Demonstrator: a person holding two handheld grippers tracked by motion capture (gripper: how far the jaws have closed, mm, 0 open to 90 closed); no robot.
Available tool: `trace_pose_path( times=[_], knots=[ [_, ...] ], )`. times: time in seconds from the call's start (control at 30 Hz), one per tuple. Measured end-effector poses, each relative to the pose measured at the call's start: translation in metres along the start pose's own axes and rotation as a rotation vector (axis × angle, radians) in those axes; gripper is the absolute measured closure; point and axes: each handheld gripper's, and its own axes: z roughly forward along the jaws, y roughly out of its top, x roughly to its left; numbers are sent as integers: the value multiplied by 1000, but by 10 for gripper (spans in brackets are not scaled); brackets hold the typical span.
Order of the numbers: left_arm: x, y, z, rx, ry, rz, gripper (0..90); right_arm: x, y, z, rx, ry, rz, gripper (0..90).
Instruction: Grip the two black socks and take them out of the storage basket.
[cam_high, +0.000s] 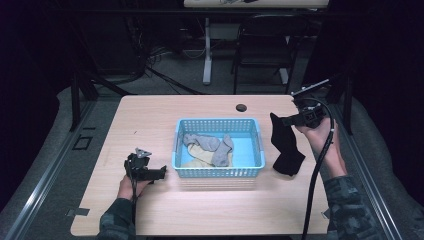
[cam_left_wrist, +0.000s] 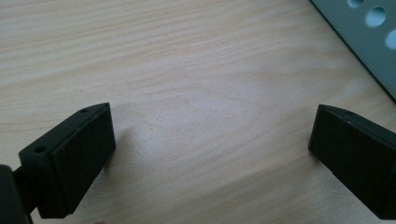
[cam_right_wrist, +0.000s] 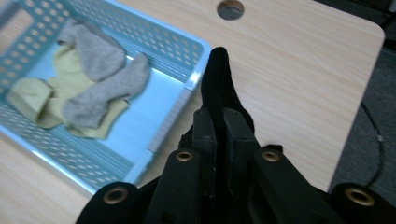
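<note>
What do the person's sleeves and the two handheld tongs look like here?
Both sleeves are a dark camouflage print. The left tongs are black with a grey three-cornered plate on top. The right tongs are black too, with brass-coloured screws and a thick black cable.

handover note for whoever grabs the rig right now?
Right gripper: shut on the black sock, held up just right of the blue basket.
Left gripper: open, holding nothing, low over the table left of the basket.
Done: grey sock and yellow sock lie in the basket.
Left, likely: drop the black sock in with them.
</note>
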Motion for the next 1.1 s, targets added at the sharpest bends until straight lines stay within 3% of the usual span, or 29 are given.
trace_pose_path(
  times=[0.17, 0.27, 0.5, 0.57, 0.73, 0.8, 1.1],
  knots=[
    [0, 0, 0, -1, -1, 0, 6, -12, -15, 16, 7, 13, 45, 846],
    [0, 0, 0, -1, 0, 0, 7, -17, -24, 32, 43, 11, 58, 845],
    [0, 0, 0, -1, 1, 0, 7, -21, -41, 65, 79, 24, 88, 844],
    [0, 0, 0, -1, 0, 0, 7, -20, -45, 73, 99, -25, 67, 844],
    [0, 0, 0, -1, 1, 0, 7, -26, -54, 86, 119, -33, 86, 842],
    [0, 0, 0, -1, 0, 0, 7, -30, -57, 90, 123, -11, 109, 840],
    [0, 0, 0, -1, 2, -1, 7, -39, -67, 109, 185, -20, 127, 790]
  ],
)
